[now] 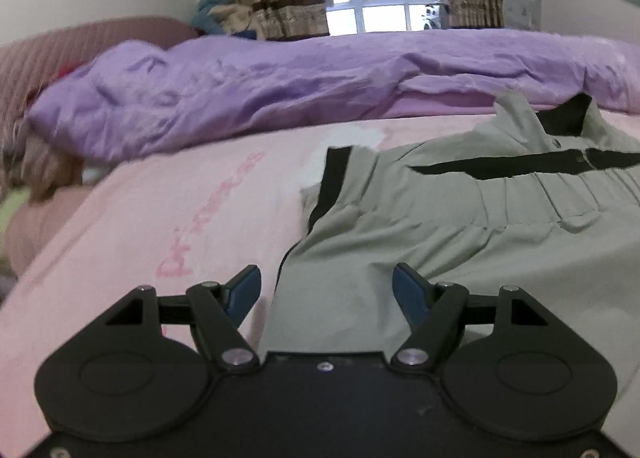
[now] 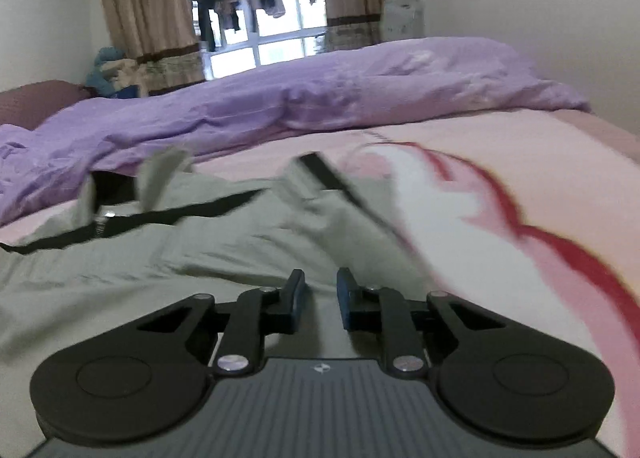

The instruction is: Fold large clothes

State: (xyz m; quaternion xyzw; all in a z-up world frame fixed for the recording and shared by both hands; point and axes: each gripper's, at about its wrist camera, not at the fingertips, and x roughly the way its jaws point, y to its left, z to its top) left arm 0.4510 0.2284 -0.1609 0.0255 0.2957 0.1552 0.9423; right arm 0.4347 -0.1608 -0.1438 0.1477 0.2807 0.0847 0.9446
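Grey-green jacket with black stripes (image 1: pixel 460 225): right part cut off by frame edge in left wrist view; left part cut off in right wrist view. Red-pink print on pink bedsheet (image 2: pixel 520 234) motion-blurred. Pink lettering (image 1: pixel 208 213) illegible.

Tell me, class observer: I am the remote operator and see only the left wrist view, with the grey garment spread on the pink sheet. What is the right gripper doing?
Observer: The right gripper is over the grey garment, its jaws a narrow gap apart with no cloth between them.
Operator: My left gripper is wide open. What lies beyond the garment's far side from me?
Observer: A sleeve with a black stripe reaches onto the pink sheet, which carries a red curved print there.
Operator: Does the purple quilt end anywhere?
Observer: Yes, the purple quilt ends near the wall on that side.
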